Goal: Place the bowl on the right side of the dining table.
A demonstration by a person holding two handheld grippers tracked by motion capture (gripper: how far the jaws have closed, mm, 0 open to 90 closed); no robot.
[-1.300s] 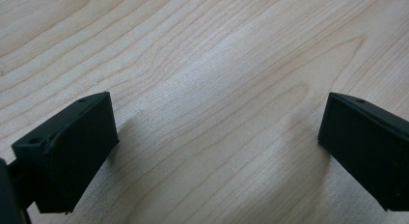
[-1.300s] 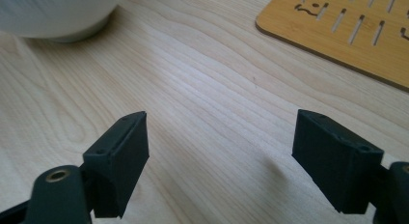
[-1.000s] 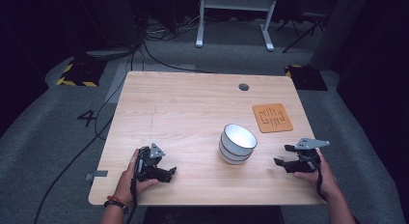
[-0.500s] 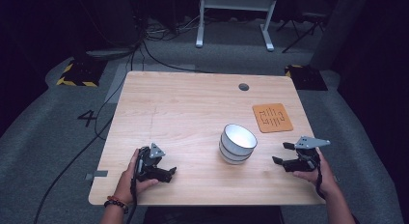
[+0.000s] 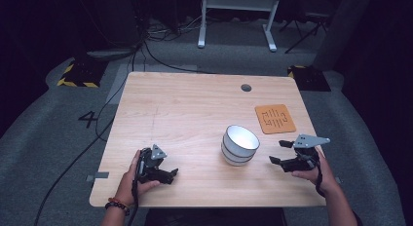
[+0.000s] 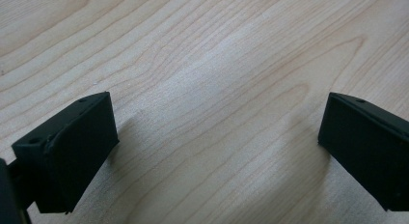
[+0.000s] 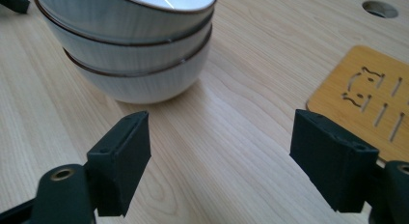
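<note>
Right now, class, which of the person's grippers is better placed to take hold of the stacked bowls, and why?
The right gripper. Its open jaws face the stacked bowls from close by, with bare table between. The left gripper sits farther off, jaws over bare wood.

Your desk (image 5: 195, 109) is pale, matt-grained wood — the stacked bowls (image 7: 130, 40) look glossy, ribbed ceramic, the trivet (image 7: 366, 93) smooth bamboo, each claw matt black plastic.

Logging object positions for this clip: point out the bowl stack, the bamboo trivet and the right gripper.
bowl stack (image 5: 239, 144), high view, on its outer wall.
bamboo trivet (image 5: 275, 119), high view, on its middle.
right gripper (image 5: 277, 152), high view, midway between fingertips.
</note>
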